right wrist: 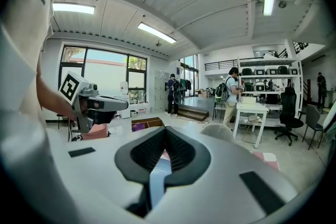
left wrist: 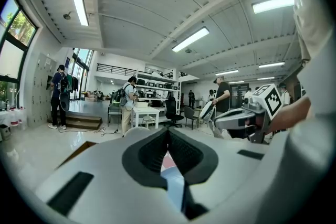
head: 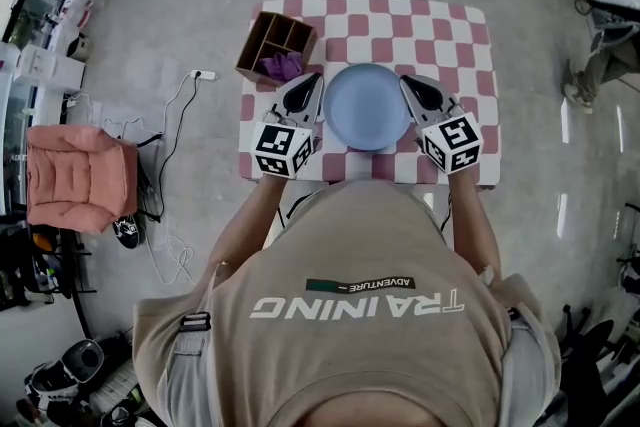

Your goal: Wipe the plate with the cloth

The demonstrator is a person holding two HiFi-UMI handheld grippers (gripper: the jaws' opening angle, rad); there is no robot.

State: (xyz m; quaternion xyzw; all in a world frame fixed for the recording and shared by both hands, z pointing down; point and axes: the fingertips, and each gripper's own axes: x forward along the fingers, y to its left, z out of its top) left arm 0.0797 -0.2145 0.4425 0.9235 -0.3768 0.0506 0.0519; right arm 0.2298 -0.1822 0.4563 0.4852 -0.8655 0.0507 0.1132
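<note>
Plate (head: 367,105), pale blue and round, lay flat in the middle of the checked tablecloth (head: 460,35). The purple cloth (head: 281,67) sat bunched in the compartment of the wooden divider box (head: 276,43) nearest the plate, near its far-left rim but not touching it. The left gripper (head: 313,81) rested just beside the plate's left edge and the right gripper (head: 407,83) just beside its right edge. Each had its jaws pressed together with nothing between them, as each gripper view confirmed.

With the cloth in the box and both grippers empty, the scene fitted two stages equally: the moment ahead of fetching the cloth, or the moment after it was put back once wiping was over. No visible dirt or streak on the plate settled which.

In my judgement, good work here depended on two things. The smooth plate would probably slide on the fabric unless one gripper steadied its rim. The limp cloth needed a pinch deep in its bulk, clear of the box's thin dividers.
</note>
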